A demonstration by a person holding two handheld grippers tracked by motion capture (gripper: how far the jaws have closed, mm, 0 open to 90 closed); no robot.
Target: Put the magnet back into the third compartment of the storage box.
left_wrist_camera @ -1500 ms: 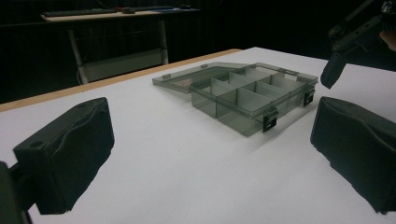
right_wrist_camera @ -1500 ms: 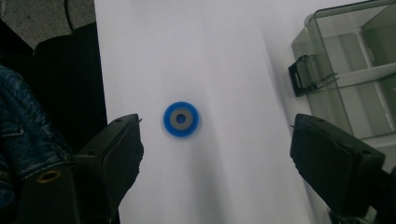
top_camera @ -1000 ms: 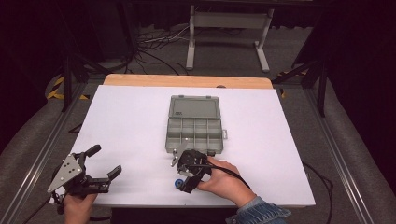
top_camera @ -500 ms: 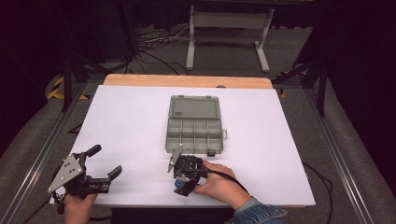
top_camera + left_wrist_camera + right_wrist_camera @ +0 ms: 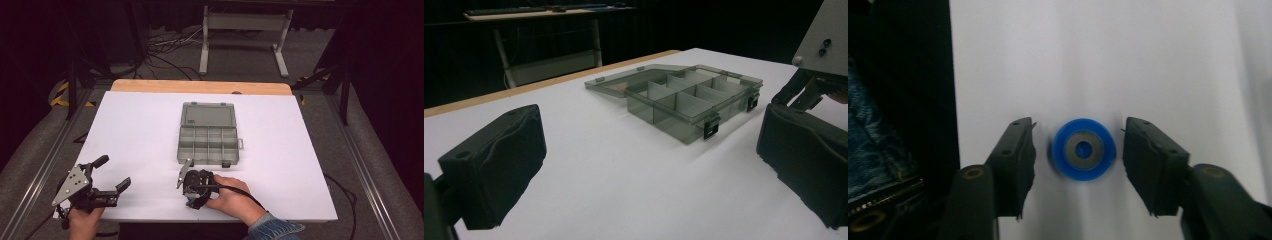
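Two narrow gaps flank blue wheel [image 5: 1083, 149] betw. closing right claw [image 5: 1078, 165] pads.

In the high view the blue wheel [image 5: 1082, 149] is almost wholly covered by the right gripper [image 5: 192, 192] above it; whether the jaws touch it cannot be told there. In the right gripper view both jaws are cut off at the bottom edge, and the wheel's rim is blurred. In the left gripper view the compartment floors of the organiser box [image 5: 684, 97] are hidden behind its walls.
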